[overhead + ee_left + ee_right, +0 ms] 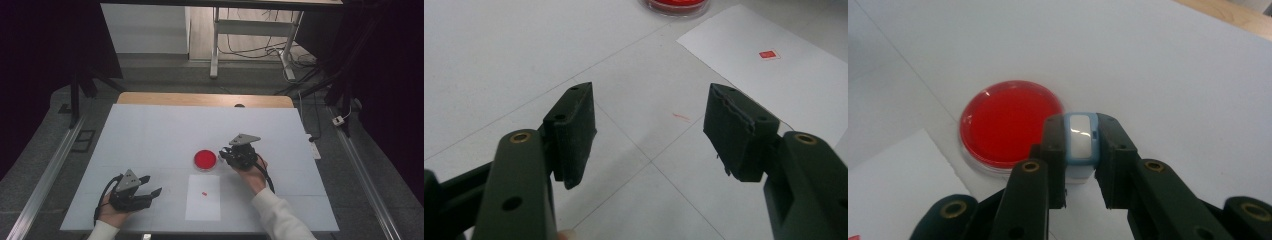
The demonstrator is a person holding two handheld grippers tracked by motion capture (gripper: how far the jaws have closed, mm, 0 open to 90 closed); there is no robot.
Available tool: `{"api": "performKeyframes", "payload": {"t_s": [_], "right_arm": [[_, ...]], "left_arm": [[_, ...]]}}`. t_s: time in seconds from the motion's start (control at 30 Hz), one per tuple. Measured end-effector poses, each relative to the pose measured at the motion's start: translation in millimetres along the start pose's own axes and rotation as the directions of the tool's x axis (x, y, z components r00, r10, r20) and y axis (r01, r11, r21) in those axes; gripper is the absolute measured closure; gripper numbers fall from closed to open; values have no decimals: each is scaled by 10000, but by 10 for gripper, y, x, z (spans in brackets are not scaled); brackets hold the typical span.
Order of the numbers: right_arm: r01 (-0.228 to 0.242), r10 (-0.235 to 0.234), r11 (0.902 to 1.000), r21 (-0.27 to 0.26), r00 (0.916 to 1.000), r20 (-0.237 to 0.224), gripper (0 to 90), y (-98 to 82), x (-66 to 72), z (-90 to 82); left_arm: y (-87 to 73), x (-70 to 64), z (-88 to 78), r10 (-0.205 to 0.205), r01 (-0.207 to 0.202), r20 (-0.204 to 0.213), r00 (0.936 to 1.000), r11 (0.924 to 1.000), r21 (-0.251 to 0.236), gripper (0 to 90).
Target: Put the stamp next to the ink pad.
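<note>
One round dish (1010, 122) holds red ink.

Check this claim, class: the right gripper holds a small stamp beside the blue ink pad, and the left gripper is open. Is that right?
Not quite. The ink pad is red, not blue, as the right gripper view shows. The right gripper does hold the stamp, and the left gripper is open.

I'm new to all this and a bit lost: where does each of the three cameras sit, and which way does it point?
High view: above the person's side, looking forward and down on the table; forearms, both grippers.
Left gripper view: rides the left gripper, jaws open, facing the paper sheet.
Right gripper view: rides the right gripper, shut on a small blue-and-white stamp, facing the red ink pad.
All share the ink pad.
</note>
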State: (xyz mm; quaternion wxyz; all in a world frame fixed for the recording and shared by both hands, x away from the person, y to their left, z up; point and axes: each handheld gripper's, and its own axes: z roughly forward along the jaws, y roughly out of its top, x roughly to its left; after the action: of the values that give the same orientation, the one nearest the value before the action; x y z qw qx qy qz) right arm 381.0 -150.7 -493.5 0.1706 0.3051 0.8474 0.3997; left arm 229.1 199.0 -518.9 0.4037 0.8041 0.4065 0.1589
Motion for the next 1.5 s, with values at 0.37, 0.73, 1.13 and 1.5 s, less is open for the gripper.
{"api": "performKeyframes", "payload": {"t_s": [0.37, 0.73, 1.13, 1.5], "right_arm": [[-32, 32, 9995, 301, 10000, 1, 747, -43, -45, 84], [-364, 358, 9969, -697, 9993, -100, 466, -32, -64, -42], [-134, 93, 9917, -1279, 9994, -327, 437, -249, -17, -351], [-230, 231, 9850, -1712, 9997, -17, 444, -626, -65, -737]], "left_arm": [[-2, 0, 13, 52, -52, 9, 10000, 10000, 59, 372], [-3, 4, 7, 31, -31, 20, 10000, 10000, 18, 370], [2, 18, 12, 46, -46, 8, 10000, 10000, -24, 368], [13, 14, 58, 162, -162, 127, 9998, 9999, -30, 367]]}}
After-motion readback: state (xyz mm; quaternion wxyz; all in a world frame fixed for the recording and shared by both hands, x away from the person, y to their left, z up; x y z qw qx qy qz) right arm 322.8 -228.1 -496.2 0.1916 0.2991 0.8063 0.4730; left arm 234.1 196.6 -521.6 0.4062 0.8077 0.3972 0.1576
